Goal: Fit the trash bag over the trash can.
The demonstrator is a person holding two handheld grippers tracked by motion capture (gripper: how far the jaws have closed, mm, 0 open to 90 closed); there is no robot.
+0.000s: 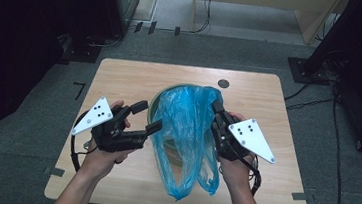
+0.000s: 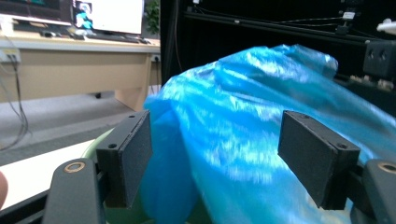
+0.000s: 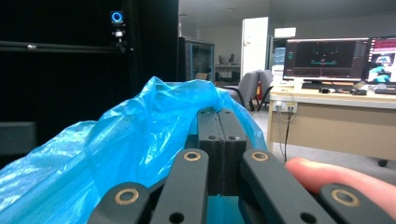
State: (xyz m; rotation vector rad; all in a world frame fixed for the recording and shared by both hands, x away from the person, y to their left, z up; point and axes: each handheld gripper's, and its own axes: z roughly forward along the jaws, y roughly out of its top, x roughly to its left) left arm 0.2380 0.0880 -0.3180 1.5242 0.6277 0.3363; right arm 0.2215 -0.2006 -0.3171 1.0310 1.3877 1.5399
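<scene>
Grey carpet surrounds a pale wooden counter (image 1: 120, 81) in a dim room with black frames at the sides. At its middle, the right hand-held gripper (image 1: 217, 108) has its jaws pressed together on the upper edge of a blue plastic bag (image 1: 186, 132); in the right gripper view the thin film (image 3: 140, 135) is pinched between the flat pads. The left hand-held gripper (image 1: 150, 116) stands with its jaws apart, one on either side of the bag's left flank; in the left gripper view neither pad presses the film (image 2: 233, 140).

The bag is translucent, crinkled and glossy, draped over a pale green bowl (image 1: 154, 104) whose rim shows at the bag's left. Two loose ends of the bag hang towards the person's edge of the counter. A dark round spot (image 1: 223, 83) sits near the far edge. Beyond the counter stand a light wooden desk (image 3: 336, 121) and lit monitors (image 3: 327, 58).
</scene>
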